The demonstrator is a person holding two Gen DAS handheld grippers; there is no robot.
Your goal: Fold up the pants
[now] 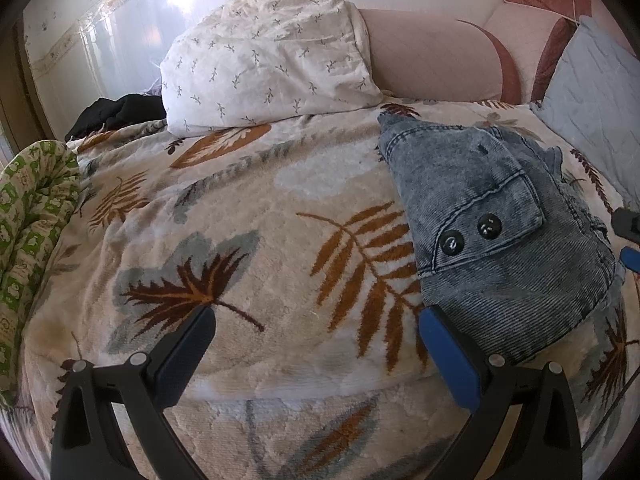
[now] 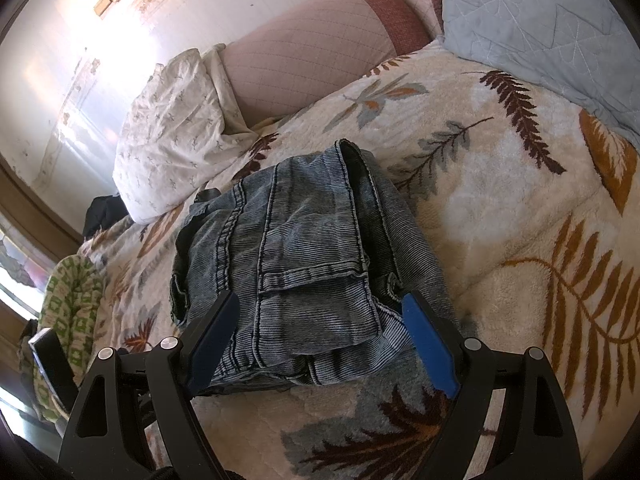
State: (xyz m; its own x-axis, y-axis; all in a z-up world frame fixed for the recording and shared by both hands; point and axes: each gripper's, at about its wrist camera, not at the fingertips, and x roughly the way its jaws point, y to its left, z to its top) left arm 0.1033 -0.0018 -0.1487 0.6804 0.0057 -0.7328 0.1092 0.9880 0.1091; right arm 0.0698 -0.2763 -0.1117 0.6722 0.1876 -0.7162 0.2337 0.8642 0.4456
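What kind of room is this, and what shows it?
Most likely a bedroom: a bed under a leaf-patterned blanket, a white pillow and a padded pink headboard behind it.

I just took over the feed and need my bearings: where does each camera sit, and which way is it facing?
Left wrist: on the left gripper, angled down across the leaf-print blanket, folded denim pants to its right; both open fingers show.
Right wrist: on the right gripper, angled down at the pants, which lie between its open fingers.
Shared: pants, blanket, white pillow, pink headboard, blue cushion; the right gripper's tip shows at the left view's right edge.
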